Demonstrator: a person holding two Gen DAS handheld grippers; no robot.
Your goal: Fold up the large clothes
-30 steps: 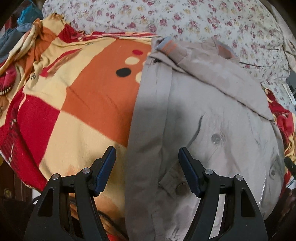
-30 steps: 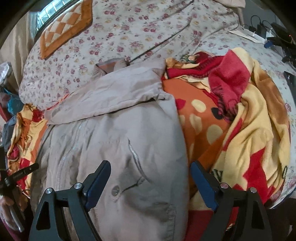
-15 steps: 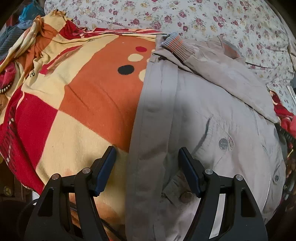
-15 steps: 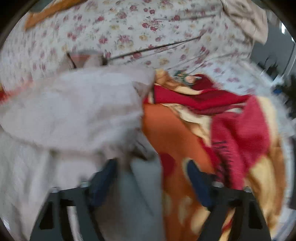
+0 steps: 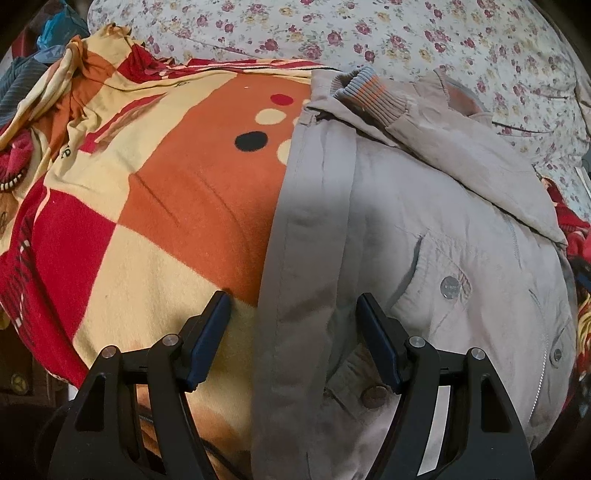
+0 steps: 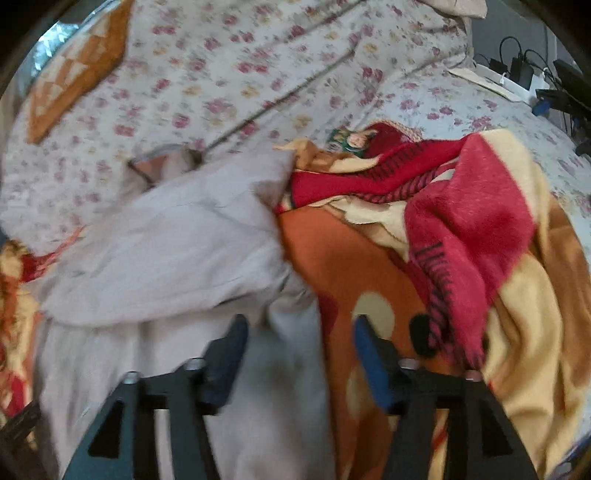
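A beige jacket (image 5: 424,229) lies on an orange, red and cream blanket (image 5: 155,192), one sleeve with a ribbed striped cuff (image 5: 369,96) folded across its top. My left gripper (image 5: 293,314) is open and straddles the jacket's left edge near the hem. In the right wrist view the jacket (image 6: 166,258) is blurred. My right gripper (image 6: 299,332) is open over the jacket's right edge, below the folded sleeve.
A floral bedsheet (image 5: 406,33) covers the bed behind. The blanket (image 6: 480,240) is bunched in red folds at the right. A patchwork cushion (image 6: 74,85) lies at the far left. Chargers and cables (image 6: 535,77) sit at the far right. Dark clothes (image 5: 26,74) lie at the left.
My right gripper has moved forward along the jacket's right edge toward the folded sleeve, and its jaws stand narrower. My left gripper has shifted slightly forward at the left edge.
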